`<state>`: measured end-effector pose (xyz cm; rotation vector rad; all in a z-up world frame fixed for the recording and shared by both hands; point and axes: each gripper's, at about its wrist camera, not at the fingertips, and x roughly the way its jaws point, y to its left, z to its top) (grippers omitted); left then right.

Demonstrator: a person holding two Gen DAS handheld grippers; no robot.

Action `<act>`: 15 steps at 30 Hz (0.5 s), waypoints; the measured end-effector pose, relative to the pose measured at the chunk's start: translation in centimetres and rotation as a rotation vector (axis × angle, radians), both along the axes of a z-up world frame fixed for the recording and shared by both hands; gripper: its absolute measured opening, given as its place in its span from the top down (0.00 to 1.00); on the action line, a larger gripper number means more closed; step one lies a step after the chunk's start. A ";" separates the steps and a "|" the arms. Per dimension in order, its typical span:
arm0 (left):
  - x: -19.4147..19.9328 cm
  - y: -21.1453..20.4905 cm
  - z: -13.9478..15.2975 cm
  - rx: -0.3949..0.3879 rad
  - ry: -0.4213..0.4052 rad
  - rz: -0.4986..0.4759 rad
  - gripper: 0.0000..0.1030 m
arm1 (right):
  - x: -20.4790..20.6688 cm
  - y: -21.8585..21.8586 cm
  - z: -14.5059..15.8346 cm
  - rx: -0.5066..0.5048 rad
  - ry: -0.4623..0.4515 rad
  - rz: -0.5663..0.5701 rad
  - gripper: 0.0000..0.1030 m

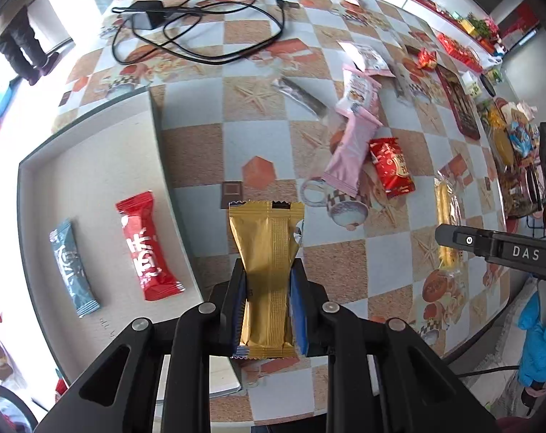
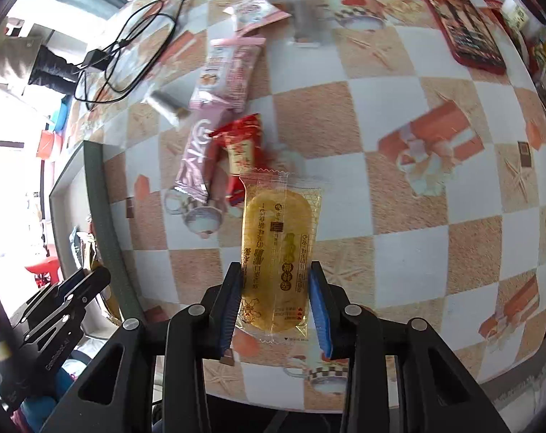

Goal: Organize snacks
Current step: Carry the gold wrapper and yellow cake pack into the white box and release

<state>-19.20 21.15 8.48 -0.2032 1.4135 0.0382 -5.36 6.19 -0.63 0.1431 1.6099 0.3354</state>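
While the left claw is clamped on a gold pack, the right claw grips a clear yellow pack — both packs held above the bench. Left of the left claw, a tray has a red pack and a blue pack in it. So the job looks just begun: ahead of both claws, pink packs and more snacks lie loose. The bench has a checkered cloth — a black cable lies far ahead.
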 end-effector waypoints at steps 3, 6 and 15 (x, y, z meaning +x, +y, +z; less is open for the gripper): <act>-0.3 1.0 0.2 0.002 -0.006 0.025 0.76 | -0.1 1.0 0.6 0.007 -0.009 0.032 0.64; -0.7 2.2 0.4 0.005 -0.011 0.051 0.76 | -0.1 2.7 1.1 0.016 -0.021 0.069 0.64; -2.7 6.4 0.3 0.013 -0.011 0.146 0.76 | -0.3 8.0 2.4 0.042 -0.043 0.198 0.64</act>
